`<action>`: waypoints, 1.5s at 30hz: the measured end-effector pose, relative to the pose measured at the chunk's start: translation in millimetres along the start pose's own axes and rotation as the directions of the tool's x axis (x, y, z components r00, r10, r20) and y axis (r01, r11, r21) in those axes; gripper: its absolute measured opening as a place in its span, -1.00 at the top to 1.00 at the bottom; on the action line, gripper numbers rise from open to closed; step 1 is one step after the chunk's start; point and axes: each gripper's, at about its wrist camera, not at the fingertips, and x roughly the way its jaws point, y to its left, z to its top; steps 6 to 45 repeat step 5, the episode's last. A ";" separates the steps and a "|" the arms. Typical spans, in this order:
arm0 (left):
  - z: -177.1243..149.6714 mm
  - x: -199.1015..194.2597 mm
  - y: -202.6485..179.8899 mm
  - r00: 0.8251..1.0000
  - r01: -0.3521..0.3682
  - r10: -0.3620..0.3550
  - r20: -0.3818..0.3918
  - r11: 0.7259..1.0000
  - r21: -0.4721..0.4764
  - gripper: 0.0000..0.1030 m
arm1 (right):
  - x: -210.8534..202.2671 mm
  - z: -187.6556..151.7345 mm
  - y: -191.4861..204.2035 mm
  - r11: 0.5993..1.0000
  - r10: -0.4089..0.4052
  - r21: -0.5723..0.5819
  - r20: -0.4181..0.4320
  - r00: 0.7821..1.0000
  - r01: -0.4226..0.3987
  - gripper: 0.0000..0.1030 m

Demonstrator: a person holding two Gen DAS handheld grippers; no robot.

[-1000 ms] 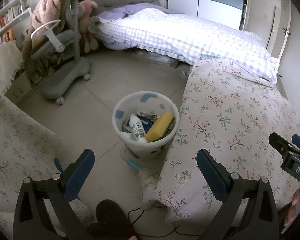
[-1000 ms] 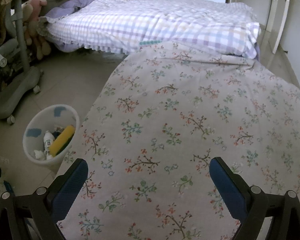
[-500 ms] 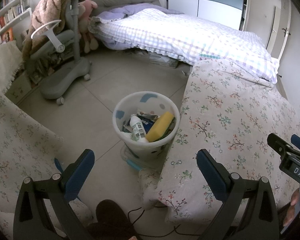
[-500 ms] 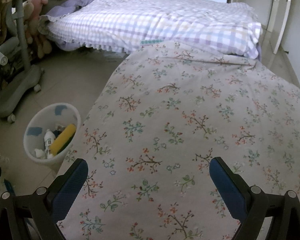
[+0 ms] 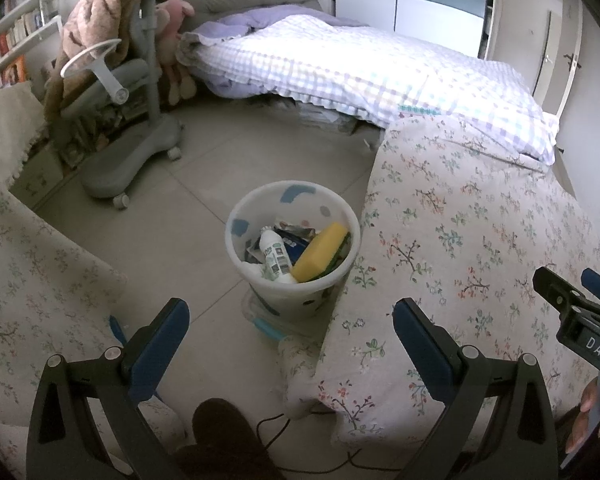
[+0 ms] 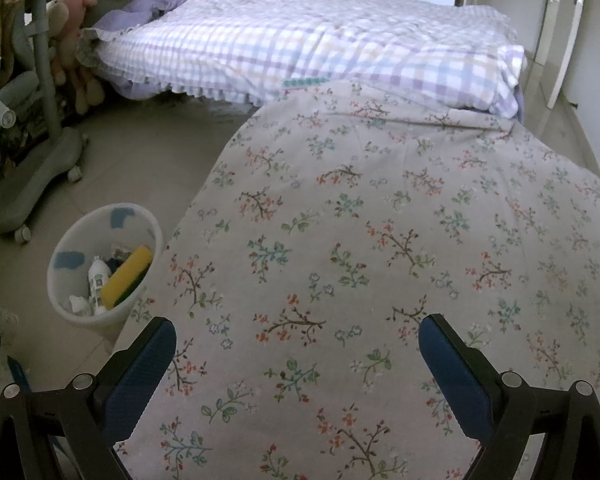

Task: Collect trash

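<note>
A white trash bin (image 5: 240, 258) stands on the tiled floor beside a surface covered by a floral cloth (image 5: 472, 248). It holds a yellow sponge (image 5: 320, 252), a small white bottle (image 5: 274, 256) and dark wrappers. My left gripper (image 5: 290, 338) is open and empty, above the floor just in front of the bin. My right gripper (image 6: 296, 360) is open and empty over the floral cloth (image 6: 380, 240); the bin (image 6: 66, 312) with the sponge (image 6: 126, 276) is at its left. Part of the right gripper shows at the left wrist view's right edge (image 5: 576, 312).
A bed with a checked quilt (image 5: 360, 68) lies at the back. A grey wheeled chair (image 5: 132, 128) draped with a brown blanket stands at the back left. More floral cloth (image 5: 28, 280) is at the left. A flat clear lid (image 5: 264, 320) lies under the bin. A black cable (image 5: 276, 420) runs on the floor.
The right wrist view has shifted slightly, so the bin sits a little more to the right in it. The left gripper has held still. Both stay open.
</note>
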 end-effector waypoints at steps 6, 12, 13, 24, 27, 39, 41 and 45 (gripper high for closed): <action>3.0 1.4 9.5 0.999 0.043 -0.044 -0.021 0.999 -0.033 -1.00 | 3.3 -1.1 -0.3 1.000 0.005 -0.006 -0.006 1.000 -0.005 -0.94; 3.0 1.4 9.5 0.999 0.043 -0.044 -0.021 0.999 -0.033 -1.00 | 3.3 -1.1 -0.3 1.000 0.005 -0.006 -0.006 1.000 -0.005 -0.94; 3.0 1.4 9.5 0.999 0.043 -0.044 -0.021 0.999 -0.033 -1.00 | 3.3 -1.1 -0.3 1.000 0.005 -0.006 -0.006 1.000 -0.005 -0.94; 3.0 1.4 9.5 0.999 0.043 -0.044 -0.021 0.999 -0.033 -1.00 | 3.3 -1.1 -0.3 1.000 0.005 -0.006 -0.006 1.000 -0.005 -0.94; 3.0 1.4 9.5 0.999 0.043 -0.044 -0.021 0.999 -0.033 -1.00 | 3.3 -1.1 -0.3 1.000 0.005 -0.006 -0.006 1.000 -0.005 -0.94; 3.0 1.4 9.5 0.999 0.043 -0.044 -0.021 0.999 -0.033 -1.00 | 3.3 -1.1 -0.3 1.000 0.005 -0.006 -0.006 1.000 -0.005 -0.94; 3.0 1.4 9.5 0.999 0.043 -0.044 -0.021 0.999 -0.033 -1.00 | 3.3 -1.1 -0.3 1.000 0.005 -0.006 -0.006 1.000 -0.005 -0.94; 3.0 1.4 9.5 0.999 0.043 -0.044 -0.021 0.999 -0.033 -1.00 | 3.3 -1.1 -0.3 1.000 0.005 -0.006 -0.006 1.000 -0.005 -0.94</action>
